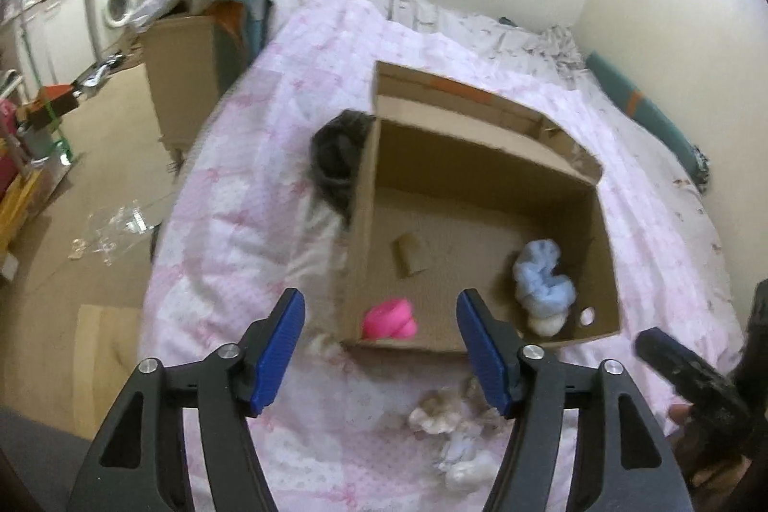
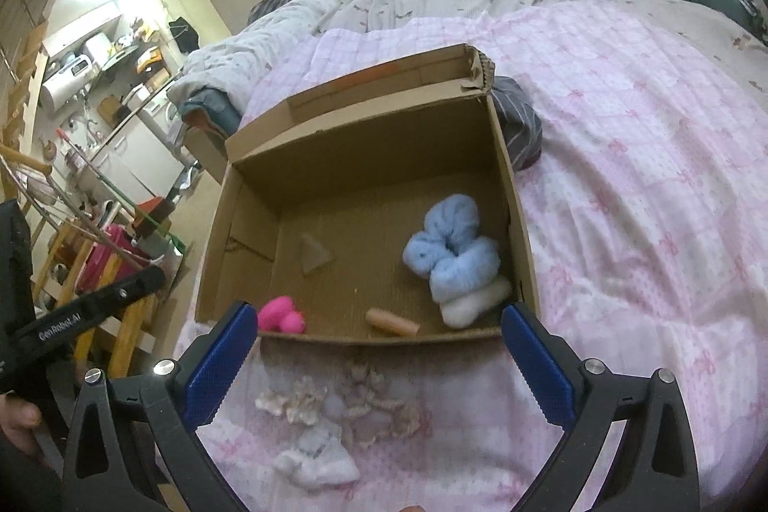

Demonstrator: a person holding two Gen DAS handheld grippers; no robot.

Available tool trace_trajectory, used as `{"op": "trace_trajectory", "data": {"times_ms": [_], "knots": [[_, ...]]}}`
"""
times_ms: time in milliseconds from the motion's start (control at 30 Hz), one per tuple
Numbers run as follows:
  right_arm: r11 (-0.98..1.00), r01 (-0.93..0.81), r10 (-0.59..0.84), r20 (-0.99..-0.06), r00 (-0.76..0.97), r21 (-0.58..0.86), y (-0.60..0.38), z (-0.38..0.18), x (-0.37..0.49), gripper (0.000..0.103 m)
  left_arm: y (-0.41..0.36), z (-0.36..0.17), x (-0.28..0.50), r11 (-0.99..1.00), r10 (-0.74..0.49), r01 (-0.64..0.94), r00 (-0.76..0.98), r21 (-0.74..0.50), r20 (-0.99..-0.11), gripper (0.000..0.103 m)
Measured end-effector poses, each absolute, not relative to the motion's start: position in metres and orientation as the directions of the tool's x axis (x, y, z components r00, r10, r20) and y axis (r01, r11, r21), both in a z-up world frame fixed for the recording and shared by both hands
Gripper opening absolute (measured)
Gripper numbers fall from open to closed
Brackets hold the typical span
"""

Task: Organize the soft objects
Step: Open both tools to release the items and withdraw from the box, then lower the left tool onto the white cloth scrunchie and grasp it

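— Blue-padded left gripper (image 1: 380,351) and right gripper (image 2: 379,363): both spread apart, nothing between them?

— Yes. Inside the cardboard box (image 2: 521,224) lie pink socks (image 2: 281,315) and a blue-white bundle (image 2: 451,257). Pale fuzzy socks (image 2: 331,411) just outside its near wall look left to pack.

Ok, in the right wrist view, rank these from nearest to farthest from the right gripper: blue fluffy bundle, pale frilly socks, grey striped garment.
1. Pale frilly socks, on the pink quilt just ahead of the open right gripper, outside the cardboard box.
2. Blue fluffy bundle, inside the box, right side.
3. Grey striped garment, behind the box's far right corner.
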State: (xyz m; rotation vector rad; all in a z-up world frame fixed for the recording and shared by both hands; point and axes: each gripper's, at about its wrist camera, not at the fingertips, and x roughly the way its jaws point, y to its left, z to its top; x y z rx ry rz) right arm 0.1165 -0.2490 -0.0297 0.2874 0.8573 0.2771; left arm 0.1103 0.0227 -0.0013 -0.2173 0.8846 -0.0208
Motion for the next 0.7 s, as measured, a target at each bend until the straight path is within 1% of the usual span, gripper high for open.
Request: {"op": "trace_trajectory", "data": {"times_ms": [133,233,367,467,533,700], "knots": [[0.924,-0.111,0.35,-0.698,0.625,0.365,-0.251,-0.029,0.104,0.103,0.017,-0.01,0.102,0.993,-0.039,-0.063,0.596,-0.095,-0.802,0.067],[0.92,-0.095,0.354,-0.699,0.621,0.381,-0.253,-0.031,0.099,0.103,0.012,-0.013,0.094,0.997,-0.008,-0.06,0.601,-0.055,-0.799,0.067],[0.92,-0.083,0.351,-0.711,0.609,0.384,-0.252,-0.037,0.092,0.103,0.01,-0.018,0.086,0.995,-0.014,-0.073,0.591,-0.071,-0.806,0.067],[0.923,-0.079,0.345,-0.723,0.599,0.376,-0.251,-0.041,0.088,0.103,0.013,-0.032,0.084,0.989,-0.008,-0.12,0.526,-0.084,-0.85,0.067],[0.925,-0.075,0.342,-0.728,0.594,0.373,-0.25,-0.043,0.087,0.103,0.014,-0.039,0.083,0.988,-0.009,-0.13,0.504,-0.086,-0.864,0.067],[0.944,-0.058,0.299,-0.765,0.57,0.325,-0.245,-0.052,0.088,0.103,0.021,-0.046,0.085,0.98,-0.007,-0.169,0.485,-0.101,-0.874,0.067]]}}
